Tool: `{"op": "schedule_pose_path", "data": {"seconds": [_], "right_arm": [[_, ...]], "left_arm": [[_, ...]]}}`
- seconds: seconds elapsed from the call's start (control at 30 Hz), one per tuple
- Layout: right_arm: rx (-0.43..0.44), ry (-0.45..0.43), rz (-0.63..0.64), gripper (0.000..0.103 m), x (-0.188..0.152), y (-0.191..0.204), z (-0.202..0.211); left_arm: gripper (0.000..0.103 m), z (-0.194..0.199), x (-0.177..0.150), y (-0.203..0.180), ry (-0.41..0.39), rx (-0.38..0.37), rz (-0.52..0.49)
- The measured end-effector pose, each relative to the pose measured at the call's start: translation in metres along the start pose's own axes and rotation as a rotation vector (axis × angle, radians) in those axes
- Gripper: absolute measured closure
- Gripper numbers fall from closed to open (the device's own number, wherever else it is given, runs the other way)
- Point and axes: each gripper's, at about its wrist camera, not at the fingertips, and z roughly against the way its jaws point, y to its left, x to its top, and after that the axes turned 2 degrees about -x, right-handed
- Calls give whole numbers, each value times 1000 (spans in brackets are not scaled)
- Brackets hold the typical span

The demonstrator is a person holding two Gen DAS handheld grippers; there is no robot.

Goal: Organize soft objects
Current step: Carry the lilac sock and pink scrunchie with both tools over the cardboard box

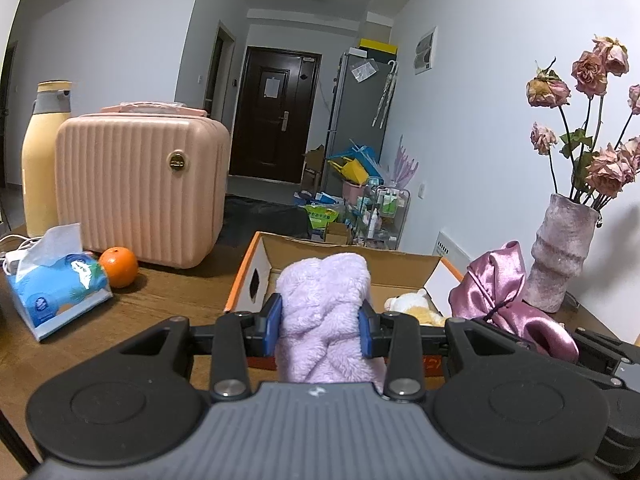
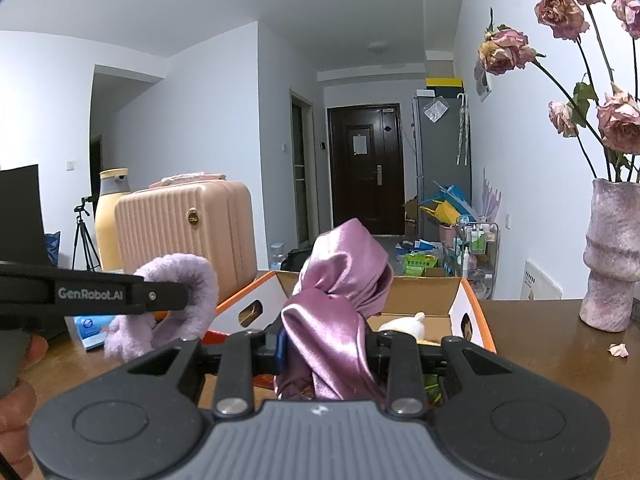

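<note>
Pinching a fluffy lilac cloth [image 1: 326, 316] in our left claw [image 1: 323, 324], we hold it just before the cardboard box [image 1: 256, 264]; our right claw [image 2: 326, 344] grips a purple satin cloth [image 2: 340, 300] beside it, both claws level, pointing down the hallway; a plush toy [image 1: 412, 304] lies in the box; on the wooden desk [image 1: 172, 292] stand a pink case [image 1: 140, 188], an orange [image 1: 119, 266], a tissue pack [image 1: 56, 284] and a vase [image 2: 610, 256].

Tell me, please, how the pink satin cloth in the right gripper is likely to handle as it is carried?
The satin cloth is probably floppy: it droops in folds around the right gripper. Its glossy sheen suggests it may be slippery. It is likely light.
</note>
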Motion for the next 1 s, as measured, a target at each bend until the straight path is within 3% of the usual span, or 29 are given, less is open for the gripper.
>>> {"op": "schedule_pose_path", "data": {"seconds": [1.0], "right_arm": [[-53,24,0,73,13,-50,-77]], "left_arm": [[66,-89,21,-28,-12,-32,-29]]}}
